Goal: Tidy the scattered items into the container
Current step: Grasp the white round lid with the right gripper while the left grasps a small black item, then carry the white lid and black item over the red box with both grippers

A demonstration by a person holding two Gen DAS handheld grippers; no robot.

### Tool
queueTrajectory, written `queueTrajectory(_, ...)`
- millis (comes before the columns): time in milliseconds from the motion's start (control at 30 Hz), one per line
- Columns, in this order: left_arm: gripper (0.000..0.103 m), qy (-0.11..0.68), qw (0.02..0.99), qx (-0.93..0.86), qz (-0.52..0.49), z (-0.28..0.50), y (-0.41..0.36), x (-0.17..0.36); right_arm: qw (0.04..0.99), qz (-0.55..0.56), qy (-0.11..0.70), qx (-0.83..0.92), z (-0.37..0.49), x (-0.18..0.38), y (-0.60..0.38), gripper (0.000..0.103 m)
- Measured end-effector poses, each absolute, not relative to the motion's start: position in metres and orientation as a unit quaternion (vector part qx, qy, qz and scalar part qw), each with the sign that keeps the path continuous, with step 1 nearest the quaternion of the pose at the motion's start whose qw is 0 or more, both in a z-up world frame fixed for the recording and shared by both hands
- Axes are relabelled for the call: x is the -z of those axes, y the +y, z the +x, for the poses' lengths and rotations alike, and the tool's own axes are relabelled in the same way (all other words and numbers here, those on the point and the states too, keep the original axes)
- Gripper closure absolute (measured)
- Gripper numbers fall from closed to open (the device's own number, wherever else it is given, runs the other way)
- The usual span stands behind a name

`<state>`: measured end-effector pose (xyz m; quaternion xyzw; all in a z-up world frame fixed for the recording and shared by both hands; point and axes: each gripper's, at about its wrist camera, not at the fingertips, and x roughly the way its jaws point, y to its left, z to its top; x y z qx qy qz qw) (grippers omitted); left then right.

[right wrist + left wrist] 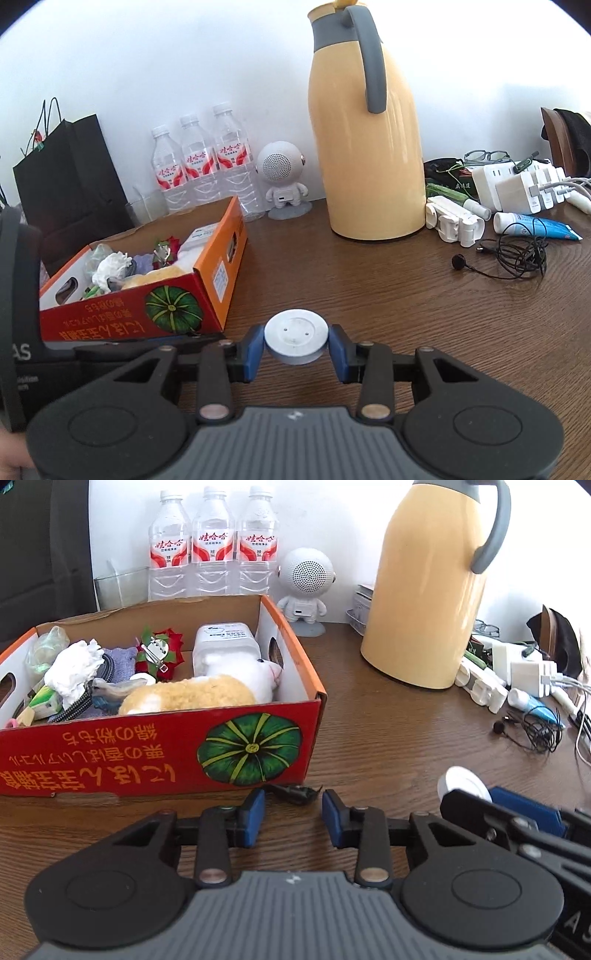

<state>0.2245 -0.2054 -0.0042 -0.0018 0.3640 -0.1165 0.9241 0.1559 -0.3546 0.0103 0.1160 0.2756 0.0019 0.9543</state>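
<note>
Holding the white round disc (pixel 296 341) between its blue pads, our right gripper (pixel 295 347) is closed on it flat-side up, low over the wooden table (pixel 406 314). The cardboard box (pixel 177 306) lies at about ten o'clock from it, near, its red pumpkin-printed wall facing us; we judge that wall must be cleared before the disc goes in. In the left wrist view, our left gripper (pixel 293 818) stands partly open and empty, with a small black clip (pixel 295 793) at twelve o'clock just beyond its tips, beside the box's (pixel 166 753) near wall. Inside, a plush toy (pixel 199 694) fills the near right corner. The yellow thermos jug (pixel 369 147) stands at one o'clock, well apart.
</note>
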Motion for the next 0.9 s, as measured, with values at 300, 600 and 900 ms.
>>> queueTrajectory(300, 0.08, 0.364, 0.924, 0.11, -0.027, 0.229, -0.211, 0.005, 0.956, 0.125, 0.267, 0.003, 0.15, -0.015, -0.36, 0.066)
queueTrajectory(600, 0.094, 0.361, 0.926, 0.097, -0.05, 0.209, -0.18, 0.002, 0.952, 0.125, 0.277, -0.023, 0.153, -0.011, -0.353, 0.066)
queueTrajectory(900, 0.094, 0.336, 0.939, 0.063, -0.047, 0.15, -0.107, -0.013, 0.951, 0.077, 0.286, -0.086, 0.15, -0.005, -0.313, 0.066)
